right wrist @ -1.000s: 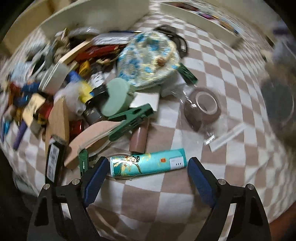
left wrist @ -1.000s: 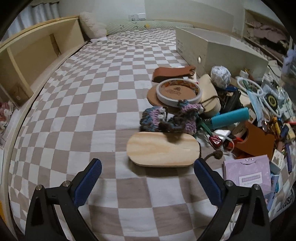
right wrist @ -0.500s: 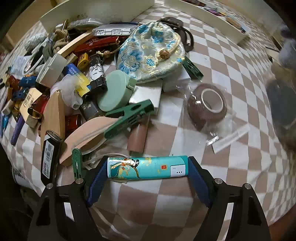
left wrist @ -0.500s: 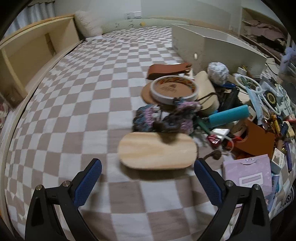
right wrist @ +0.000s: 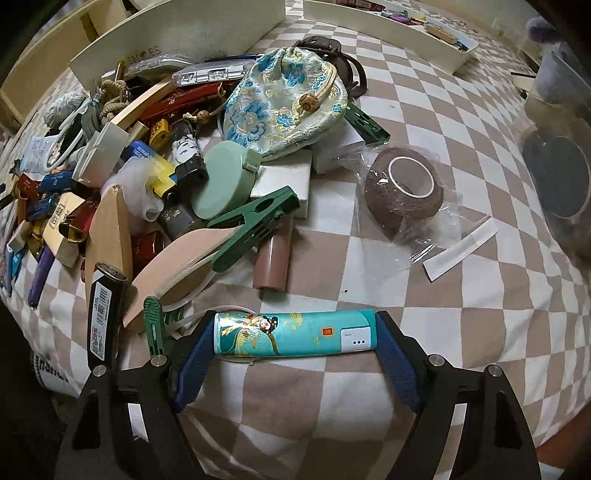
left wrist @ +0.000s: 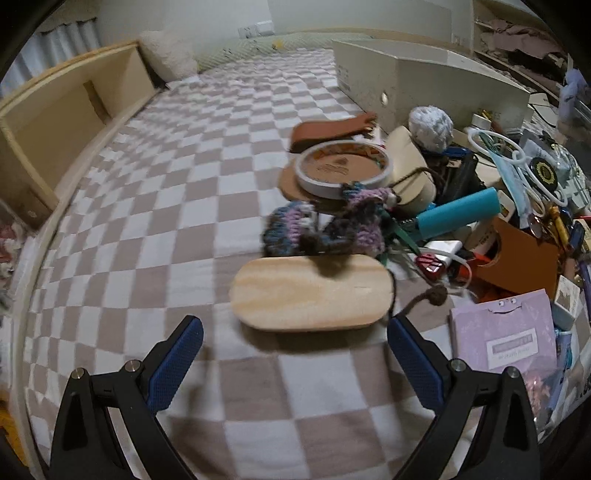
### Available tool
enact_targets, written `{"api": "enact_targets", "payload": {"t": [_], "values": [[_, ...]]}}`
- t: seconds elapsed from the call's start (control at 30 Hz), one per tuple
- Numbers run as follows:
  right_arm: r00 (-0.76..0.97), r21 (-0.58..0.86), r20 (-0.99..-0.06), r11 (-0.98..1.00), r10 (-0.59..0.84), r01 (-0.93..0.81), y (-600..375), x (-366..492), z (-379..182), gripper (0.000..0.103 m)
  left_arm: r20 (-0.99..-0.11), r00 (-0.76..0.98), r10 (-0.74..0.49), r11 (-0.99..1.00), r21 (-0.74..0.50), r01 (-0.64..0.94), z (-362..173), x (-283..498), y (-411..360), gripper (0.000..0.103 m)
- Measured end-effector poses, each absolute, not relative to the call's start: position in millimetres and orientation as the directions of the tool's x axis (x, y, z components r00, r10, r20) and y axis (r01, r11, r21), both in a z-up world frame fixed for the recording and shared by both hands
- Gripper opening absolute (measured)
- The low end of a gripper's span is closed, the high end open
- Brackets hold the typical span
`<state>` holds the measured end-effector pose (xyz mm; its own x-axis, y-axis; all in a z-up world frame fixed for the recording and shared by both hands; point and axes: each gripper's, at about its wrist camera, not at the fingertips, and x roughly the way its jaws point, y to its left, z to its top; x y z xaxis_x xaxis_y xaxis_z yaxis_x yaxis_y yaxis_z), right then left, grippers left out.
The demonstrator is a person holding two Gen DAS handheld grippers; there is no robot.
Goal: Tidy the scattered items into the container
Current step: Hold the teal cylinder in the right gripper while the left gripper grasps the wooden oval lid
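A checkered blanket [left wrist: 155, 206] covered the bed. Along the blanket's left edge ran a wooden headboard shelf [left wrist: 62, 122]; at its far end lay a fluffy white pillow [left wrist: 166, 55], below a wall socket [left wrist: 258, 28].

I see a beige-and-white checked bedspread [left wrist: 155, 206] under everything. My left tool [left wrist: 291, 363] has blue pads on black arms; ahead lies a pale wooden oval board [left wrist: 310, 295], with purple-and-teal knitted yarn [left wrist: 325, 230] behind it. My right tool [right wrist: 293, 365] frames a teal tube [right wrist: 295, 334] printed with a painted figure. Beyond sit a dark green clip [right wrist: 255, 225], a brown tape roll [right wrist: 404, 192] and a cream pouch [right wrist: 284, 107] with blue flowers.
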<state>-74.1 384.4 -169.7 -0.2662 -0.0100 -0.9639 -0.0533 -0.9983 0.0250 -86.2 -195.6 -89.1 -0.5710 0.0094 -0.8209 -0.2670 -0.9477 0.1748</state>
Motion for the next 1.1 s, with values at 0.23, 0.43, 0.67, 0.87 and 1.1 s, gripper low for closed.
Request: {"api": "enact_targets", "payload": {"t": [0.23,0.43,0.67,0.87,1.1], "values": [[-0.264,0.029,-0.965,-0.998,-0.013,-0.057,377.6,-88.9,-173.4,0.083,-0.833,-0.552,-0.024,-0.932,0.218,-0.288,-98.3,-90.5,-188.3,0.101],[-0.261,0.028,-0.965,-0.998,-0.012,-0.058,371.3,-102.6,-176.6,0.083,-0.818,-0.572,-0.06,-0.922,0.265,-0.282,-102.3,-97.6,-181.6,0.103],[-0.259,0.024,-0.966,-0.998,-0.008,-0.059,363.6,-119.6,-180.6,0.083,-0.817,-0.575,-0.048,-0.933,0.242,-0.266,-102.6,-106.3,-181.4,0.103],[-0.258,0.022,-0.966,-0.998,-0.006,-0.061,356.9,-135.5,-183.9,0.084,-0.848,-0.53,0.01,-0.964,0.134,-0.232,-107.3,-119.0,-180.6,0.102],[-0.255,0.011,-0.967,-0.998,0.005,-0.06,347.6,-156.0,-188.4,0.084,-0.861,-0.508,0.029,-0.996,0.019,-0.089,-101.3,-122.8,-189.1,0.095]]}}
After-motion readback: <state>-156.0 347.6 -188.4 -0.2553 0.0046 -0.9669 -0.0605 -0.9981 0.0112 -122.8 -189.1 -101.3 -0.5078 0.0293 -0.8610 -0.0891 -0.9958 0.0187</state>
